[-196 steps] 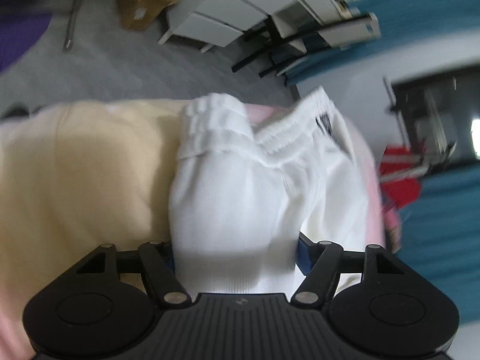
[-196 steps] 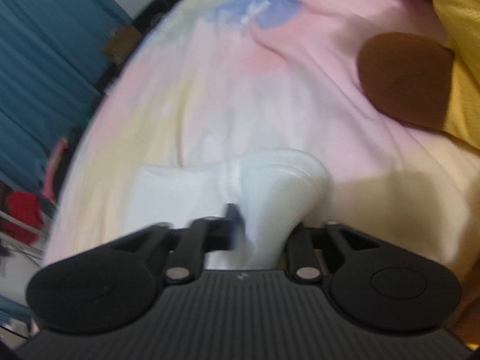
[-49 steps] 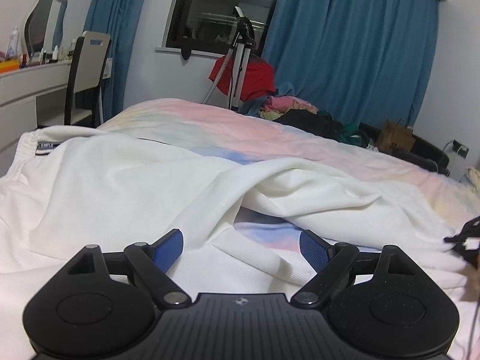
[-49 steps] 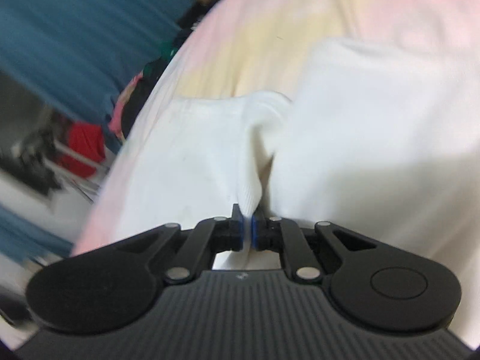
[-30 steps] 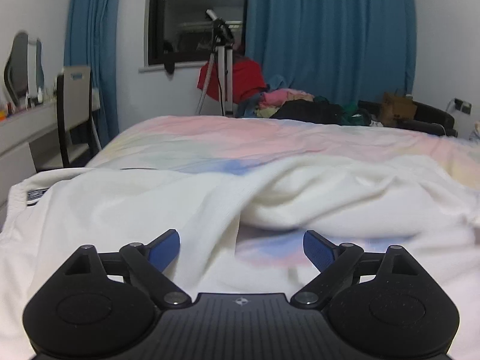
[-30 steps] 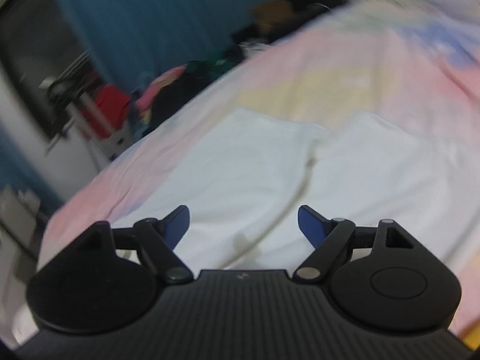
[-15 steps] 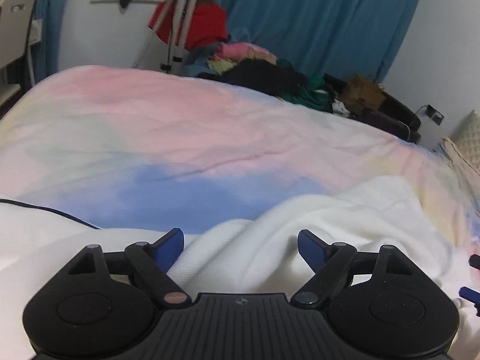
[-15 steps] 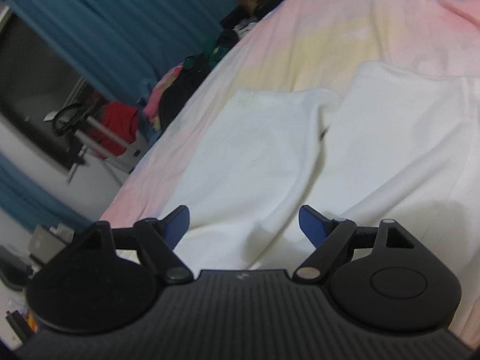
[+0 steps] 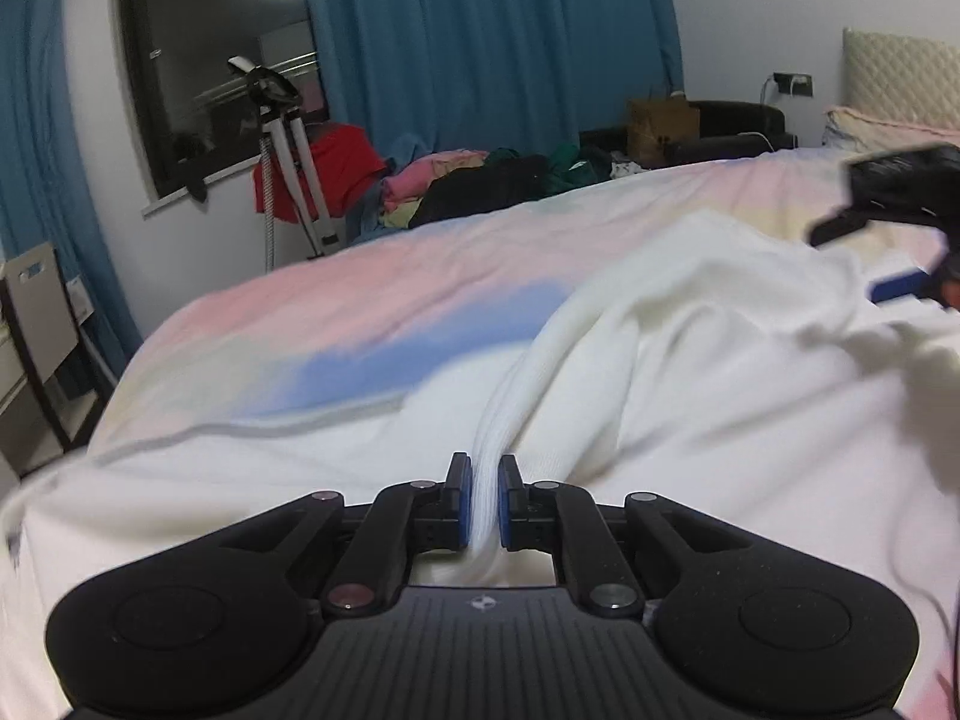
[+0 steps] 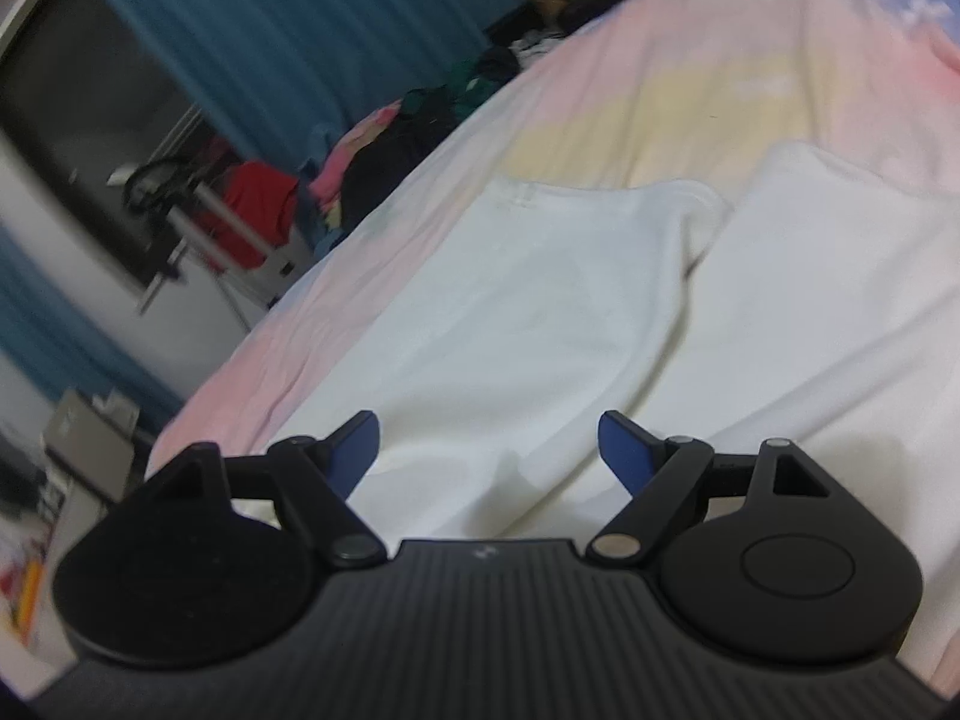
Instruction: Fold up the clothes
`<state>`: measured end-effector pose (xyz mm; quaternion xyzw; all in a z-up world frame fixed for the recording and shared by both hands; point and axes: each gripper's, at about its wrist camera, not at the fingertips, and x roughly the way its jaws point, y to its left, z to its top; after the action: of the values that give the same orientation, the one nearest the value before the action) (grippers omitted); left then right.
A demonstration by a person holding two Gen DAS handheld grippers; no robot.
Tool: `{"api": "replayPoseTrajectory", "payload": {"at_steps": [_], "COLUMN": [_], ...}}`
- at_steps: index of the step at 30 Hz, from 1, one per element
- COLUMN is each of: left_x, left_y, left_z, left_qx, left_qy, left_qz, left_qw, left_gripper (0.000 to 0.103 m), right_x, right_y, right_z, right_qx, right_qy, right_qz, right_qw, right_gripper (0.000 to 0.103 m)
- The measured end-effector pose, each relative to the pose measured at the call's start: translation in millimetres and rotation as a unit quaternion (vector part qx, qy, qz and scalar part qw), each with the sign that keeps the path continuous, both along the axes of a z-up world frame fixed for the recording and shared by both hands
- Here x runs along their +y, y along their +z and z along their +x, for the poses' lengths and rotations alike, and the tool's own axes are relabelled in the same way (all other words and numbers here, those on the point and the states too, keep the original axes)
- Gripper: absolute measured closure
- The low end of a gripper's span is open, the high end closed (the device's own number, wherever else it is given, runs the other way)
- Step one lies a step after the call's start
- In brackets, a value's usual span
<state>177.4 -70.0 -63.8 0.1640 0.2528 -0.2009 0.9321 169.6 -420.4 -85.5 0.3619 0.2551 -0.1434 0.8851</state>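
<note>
1. The white garment (image 9: pixel 690 372) is being supported by the pastel bedsheet (image 9: pixel 336 312) and is lying spread across it.
2. A gathered ridge of the white garment is being pinched between the closed blue pads of the left gripper (image 9: pixel 480 501).
3. The right gripper (image 10: pixel 489 450) is being held above the white garment with its jaws spread apart, nothing being grasped.
4. A clothes pile (image 9: pixel 480 183) is being seen beyond the far edge of the pastel bedsheet, before the blue curtain (image 9: pixel 480 42).
</note>
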Motion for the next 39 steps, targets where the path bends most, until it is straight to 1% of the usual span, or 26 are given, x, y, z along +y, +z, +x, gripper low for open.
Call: {"api": "replayPoseTrajectory", "payload": {"at_steps": [2,3,6,9,10,12,14,15,17,18,20,22,23,24,25,26,28,29,30,32,34,36,39], "left_x": [9,15,19,18,17,19,20,21,22,23,26,29,30,31,29,28,28,27,28,28,30,32,34], "left_y": [-10,-14,-19,-20,-22,-24,-26,-27,-28,-28,-29,-28,-28,-27,-26,-25,-24,-23,-23,-22,-20,-15,-4], "left_z": [-9,-12,-7,-4,0,4,6,6,7,8,11,12,13,13,14,15,16,16,17,17,16,13,4], "left_qx": [0.008,0.012,0.031,0.032,0.037,0.045,0.052,0.055,0.06,0.063,0.072,0.077,0.078,0.08,0.081,0.082,0.087,0.088,0.089,0.089,0.083,0.071,0.034], "left_qy": [0.008,0.011,0.014,0.019,0.023,0.029,0.032,0.033,0.034,0.035,0.037,0.038,0.036,0.035,0.036,0.037,0.039,0.04,0.041,0.043,0.045,0.047,0.047], "left_qz": [-0.033,-0.051,-0.078,-0.077,-0.082,-0.089,-0.094,-0.097,-0.103,-0.108,-0.119,-0.132,-0.135,-0.134,-0.135,-0.136,-0.138,-0.139,-0.142,-0.147,-0.156,-0.167,-0.201], "left_qw": [0.9994,0.9986,0.9964,0.9963,0.9957,0.9946,0.9937,0.9932,0.9922,0.9916,0.9896,0.9876,0.9871,0.9872,0.9869,0.9867,0.9858,0.9855,0.9851,0.9842,0.9832,0.9823,0.978], "left_gripper": [0.094,0.096,0.097,0.097,0.097,0.097,0.097,0.097,0.098,0.098,0.098,0.098,0.098,0.098,0.098,0.098,0.098,0.098,0.098,0.098,0.098,0.098,0.098], "right_x": [8,12,18,23,24,23,22,20,13,8,-1,-9,-11,-12,-14,-14,-14,-15,-16,-16,-13,-13,-15], "right_y": [0,0,7,22,25,27,25,23,14,8,-3,-11,-14,-18,-21,-23,-22,-20,-17,-6,12,41,99], "right_z": [7,12,36,71,88,125,161,178,206,216,231,239,241,242,243,243,242,241,240,238,236,231,216], "right_qx": [0.009,0.016,0.031,0.034,0.039,0.062,0.097,0.113,0.143,0.154,0.173,0.197,0.208,0.218,0.228,0.232,0.229,0.226,0.222,0.21,0.19,0.145,0.054], "right_qy": [0.017,0.028,0.061,0.086,0.089,0.092,0.089,0.086,0.074,0.067,0.052,0.033,0.027,0.025,0.023,0.024,0.027,0.028,0.028,0.027,0.027,0.023,0.019], "right_qz": [-0.019,-0.026,-0.048,-0.077,-0.082,-0.089,-0.116,-0.122,-0.106,-0.086,-0.063,-0.065,-0.075,-0.084,-0.093,-0.099,-0.102,-0.099,-0.099,-0.104,-0.112,-0.105,-0.089], "right_qw": [1.0,0.999,0.997,0.993,0.992,0.99,0.985,0.982,0.981,0.982,0.982,0.978,0.975,0.972,0.969,0.967,0.968,0.969,0.97,0.972,0.975,0.984,0.994], "right_gripper": [0.02,0.02,0.02,0.02,0.02,0.022,0.023,0.023,0.023,0.023,0.024,0.028,0.033,0.043,0.049,0.058,0.082,0.09,0.096,0.097,0.098,0.098,0.098]}}
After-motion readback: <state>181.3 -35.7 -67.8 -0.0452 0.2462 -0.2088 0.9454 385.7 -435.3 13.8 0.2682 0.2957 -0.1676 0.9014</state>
